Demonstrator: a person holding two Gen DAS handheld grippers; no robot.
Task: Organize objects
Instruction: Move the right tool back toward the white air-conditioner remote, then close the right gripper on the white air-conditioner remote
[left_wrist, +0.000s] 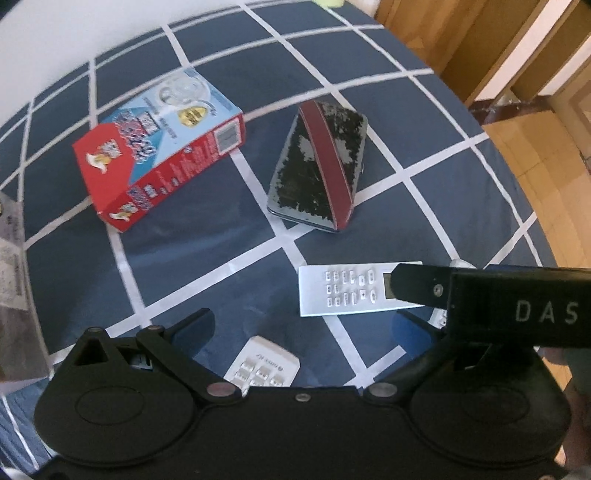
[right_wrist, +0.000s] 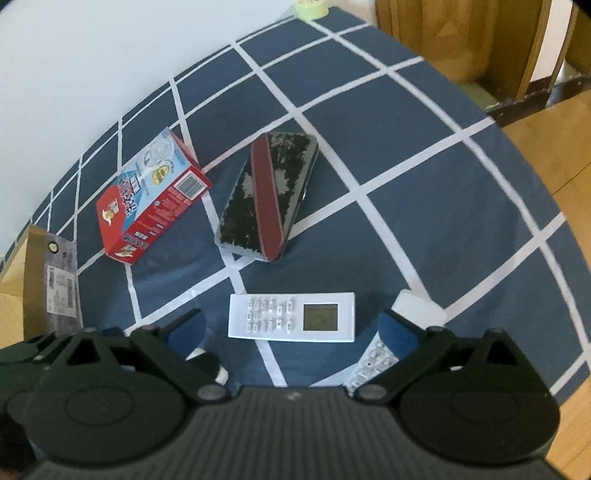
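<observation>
Currently: right gripper spread wide, empty, above flat white rectangular remote control on blue checked cloth | left gripper spread, empty | centre your jaws across its short width before closing.

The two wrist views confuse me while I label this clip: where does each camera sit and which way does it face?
Left wrist: on the left gripper, facing steeply down at the checked cloth; its open fingers show, and the right gripper crosses at right.
Right wrist: on the right gripper, facing steeply down; open fingers show.
Shared: red box, black case, white remote.
</observation>
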